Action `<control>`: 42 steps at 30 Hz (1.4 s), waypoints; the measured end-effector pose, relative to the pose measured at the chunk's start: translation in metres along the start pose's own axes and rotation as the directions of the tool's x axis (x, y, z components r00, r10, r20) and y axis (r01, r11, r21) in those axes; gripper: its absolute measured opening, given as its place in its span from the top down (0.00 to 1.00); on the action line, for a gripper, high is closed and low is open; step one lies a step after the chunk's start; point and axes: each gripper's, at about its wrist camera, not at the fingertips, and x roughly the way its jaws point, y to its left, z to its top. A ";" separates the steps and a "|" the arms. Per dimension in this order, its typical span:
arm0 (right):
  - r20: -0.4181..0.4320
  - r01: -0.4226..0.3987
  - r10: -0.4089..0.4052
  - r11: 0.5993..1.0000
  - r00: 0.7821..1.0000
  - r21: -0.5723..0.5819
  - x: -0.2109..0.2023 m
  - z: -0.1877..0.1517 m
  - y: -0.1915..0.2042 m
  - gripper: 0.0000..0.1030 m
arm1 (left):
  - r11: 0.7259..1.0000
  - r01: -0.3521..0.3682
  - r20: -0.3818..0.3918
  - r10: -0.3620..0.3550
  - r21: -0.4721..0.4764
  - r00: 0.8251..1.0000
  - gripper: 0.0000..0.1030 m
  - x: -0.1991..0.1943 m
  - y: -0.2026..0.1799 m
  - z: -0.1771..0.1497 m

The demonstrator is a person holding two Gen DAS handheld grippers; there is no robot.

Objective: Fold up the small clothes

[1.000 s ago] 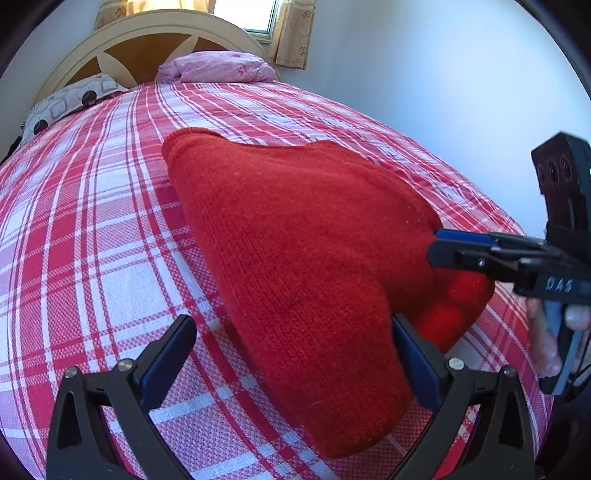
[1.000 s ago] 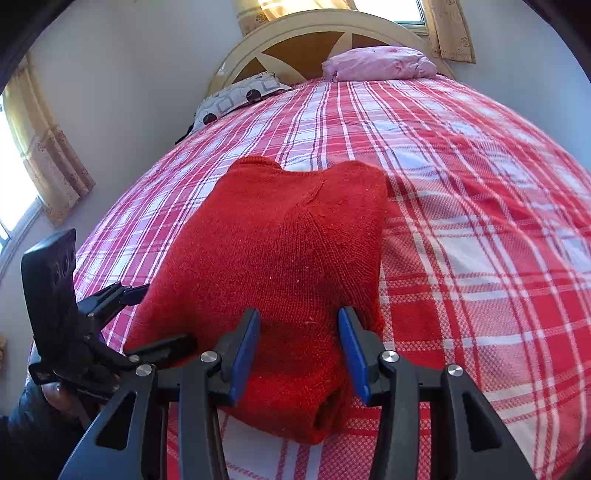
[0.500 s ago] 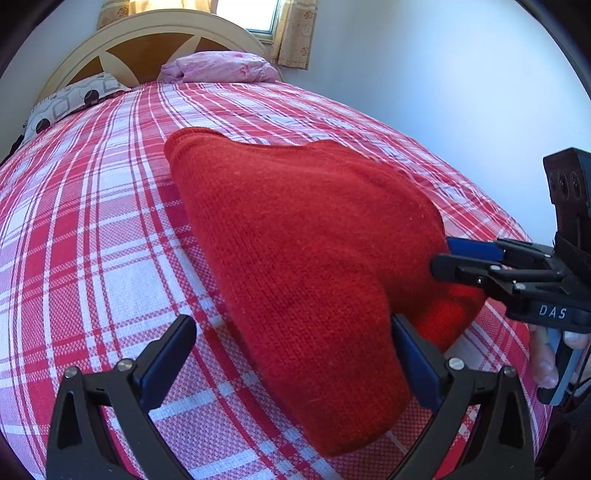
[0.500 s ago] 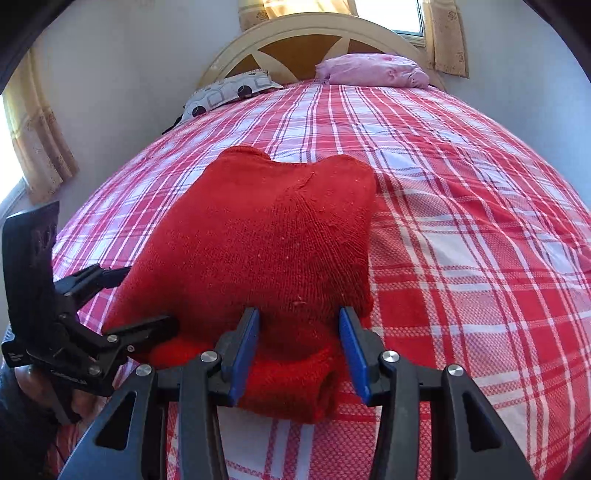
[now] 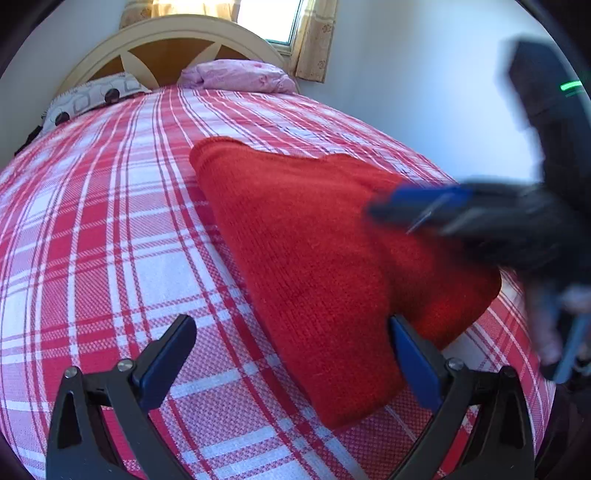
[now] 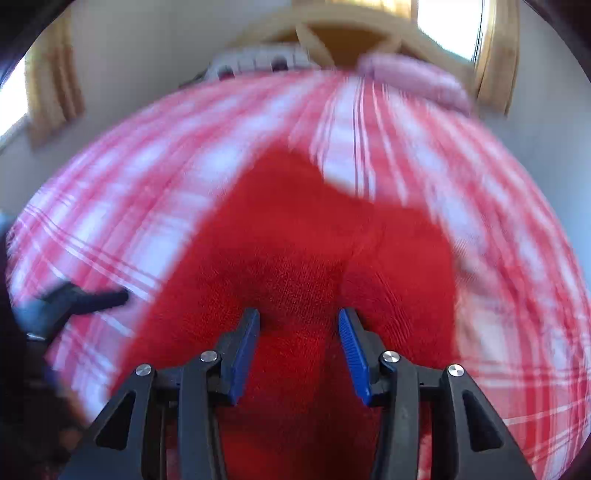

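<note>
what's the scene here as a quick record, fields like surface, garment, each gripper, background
surface: bed with red and white plaid cover
garment: red knit sweater, lying folded on the cover
left gripper: open, one finger by the garment's near edge
right gripper: fingers apart over the garment, grip unclear, view blurred
background: pink pillow, patterned pillow, headboard

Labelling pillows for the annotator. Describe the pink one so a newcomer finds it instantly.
Start at the arched headboard at the far end of the red plaid bed. Two pillows lie against it; the pink pillow is the one nearer the window. It is plain, crumpled pink, while the grey pillow beside it carries dark circles.
</note>
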 end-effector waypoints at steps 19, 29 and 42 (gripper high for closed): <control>0.165 -0.296 0.247 0.826 0.955 0.480 0.005 0.003 -0.162 0.38 | 0.947 0.178 -0.034 -0.194 -0.268 0.980 0.00 0.013 0.021 0.018; 0.134 -0.396 0.383 0.765 0.914 0.508 0.071 0.023 -0.169 0.37 | 0.950 0.197 -0.034 -0.212 -0.243 0.977 0.00 0.029 0.009 0.019; 0.182 -0.452 0.418 0.754 0.890 0.476 0.069 0.032 -0.156 0.74 | 0.944 0.251 -0.053 -0.268 -0.215 0.962 0.48 0.028 -0.011 0.024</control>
